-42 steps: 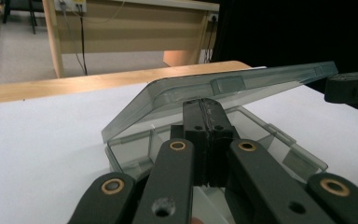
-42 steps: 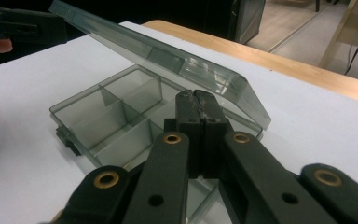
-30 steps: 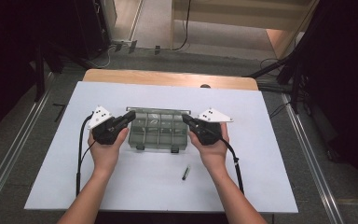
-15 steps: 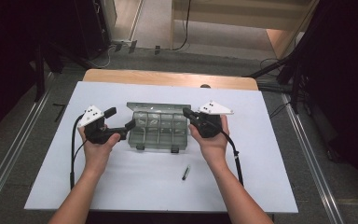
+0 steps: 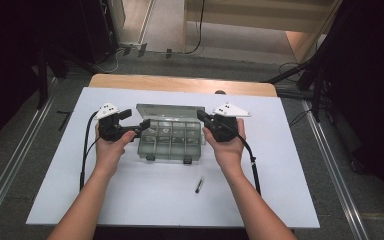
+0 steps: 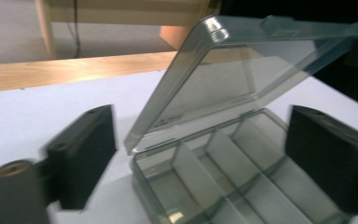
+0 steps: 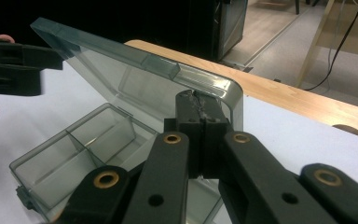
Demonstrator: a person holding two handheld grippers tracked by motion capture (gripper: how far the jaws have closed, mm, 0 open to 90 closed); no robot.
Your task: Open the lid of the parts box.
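Organizer box (image 5: 171,138) sitting mid-table on the white board (image 5: 145,195), long axis running left to right, lid (image 5: 172,111) tilting up from the far edge.

I'm seeing smoky clear plastic, hard and glossy, with rounded corners and straight dividers forming rectangular cells. My right gripper (image 7: 200,114) is clenching the lid's right edge, jaws pressed together on it. My left gripper (image 6: 200,158) is resting released, its matte black jaws straddling the box's left end. Nearer me and right of centre, a small dark pen-like piece (image 5: 199,185) is lying loose.
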